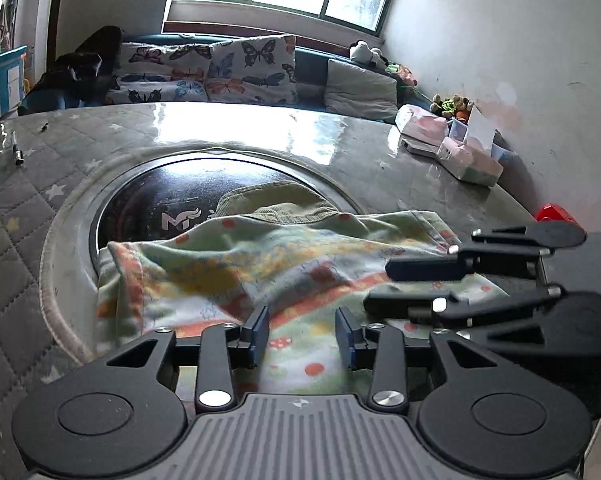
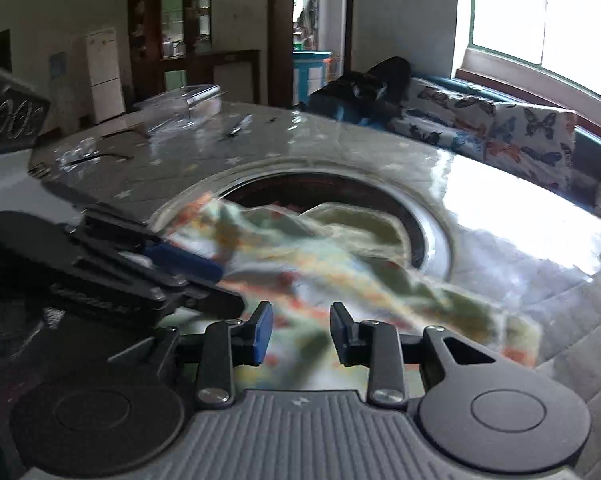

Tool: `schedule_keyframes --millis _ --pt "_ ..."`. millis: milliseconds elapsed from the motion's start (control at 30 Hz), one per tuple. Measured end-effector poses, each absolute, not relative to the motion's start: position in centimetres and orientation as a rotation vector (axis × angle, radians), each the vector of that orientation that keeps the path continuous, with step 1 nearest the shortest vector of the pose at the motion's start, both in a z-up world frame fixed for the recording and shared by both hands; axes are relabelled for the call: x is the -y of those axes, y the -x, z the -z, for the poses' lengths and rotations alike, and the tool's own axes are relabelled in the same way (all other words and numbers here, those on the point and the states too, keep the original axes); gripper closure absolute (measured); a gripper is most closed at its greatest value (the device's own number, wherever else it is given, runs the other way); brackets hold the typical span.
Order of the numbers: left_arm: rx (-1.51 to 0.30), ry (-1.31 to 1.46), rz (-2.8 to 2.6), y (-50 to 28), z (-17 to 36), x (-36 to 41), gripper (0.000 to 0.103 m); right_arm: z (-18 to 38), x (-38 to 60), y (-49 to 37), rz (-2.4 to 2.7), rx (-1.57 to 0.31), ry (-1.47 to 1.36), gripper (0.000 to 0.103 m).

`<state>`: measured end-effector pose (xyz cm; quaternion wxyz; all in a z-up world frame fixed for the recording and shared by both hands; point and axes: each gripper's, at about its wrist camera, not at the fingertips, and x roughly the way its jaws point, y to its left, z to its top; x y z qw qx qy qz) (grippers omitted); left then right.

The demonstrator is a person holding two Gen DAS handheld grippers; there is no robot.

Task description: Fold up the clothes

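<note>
At the far left of the left wrist view, a small black and silver pen (image 1: 16, 152) lies alone on the grey quilted, star-printed cover of the table (image 1: 28, 216), with broad bare cloth around it out to the table's left edge. Further in, a round recess with a pale rim holds a glossy black disc (image 1: 172, 196). The crumpled pale green garment with orange and yellow floral print (image 1: 260, 272) lies across the near half of that disc and spills over the rim toward the camera. Its left edge hangs bunched at the rim; its far edge shows a ribbed green collar.

The left gripper (image 1: 302, 334) hovers just over the garment's near hem, its blue-padded fingers (image 1: 260, 332) parted by a moderate gap with only cloth showing between them; nothing is clamped. Just to its right, the right gripper (image 1: 380, 284) reaches in sideways over the garment's right edge, its fingers narrowly apart; whether cloth sits between them is not clear here. In the right wrist view, which is blurred, the right gripper (image 2: 300, 334) shows fingers open over the garment (image 2: 340, 264), gripping nothing.

Beyond, toward the right edge of the table, white and pink packets (image 1: 452, 140) stand near the wall, well apart from the garment, with shiny bare table between.
</note>
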<state>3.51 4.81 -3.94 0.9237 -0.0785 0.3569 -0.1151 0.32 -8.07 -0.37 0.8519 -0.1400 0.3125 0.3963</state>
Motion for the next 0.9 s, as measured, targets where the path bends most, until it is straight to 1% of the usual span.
schedule_keyframes --millis 133,267,333,400,533,600,800,900 --pt "-0.722 0.169 0.225 -2.5 3.9 -5.4 0.060 0.9 8.9 1.0 -0.824 -0.635 0.299 0.070" --pt "-0.705 0.185 0.209 -1.6 3.8 -6.5 0.060 1.0 11.8 1.1 -0.762 -0.656 0.237 0.069" --pt "-0.701 0.190 0.185 -1.2 3.9 -7.1 0.055 1.3 13.3 1.1 -0.734 -0.672 0.202 0.068" --pt "-0.703 0.196 0.167 -1.0 4.1 -7.8 0.055 1.5 15.1 1.1 -0.708 -0.686 0.160 0.065" --pt "-0.696 0.217 0.154 -0.6 4.3 -9.1 0.055 1.5 17.4 1.1 -0.664 -0.697 0.110 0.065" --pt "-0.690 0.216 0.140 -0.4 4.1 -9.4 0.055 1.3 18.4 1.1 -0.647 -0.701 0.095 0.067" --pt "-0.685 0.218 0.097 -2.0 3.2 -10.2 0.054 -0.5 17.5 -0.7 -0.648 -0.662 0.122 0.066" --pt "-0.676 0.215 0.107 -3.4 2.7 -9.7 0.056 -0.8 16.1 -2.9 -0.646 -0.650 0.110 0.066"
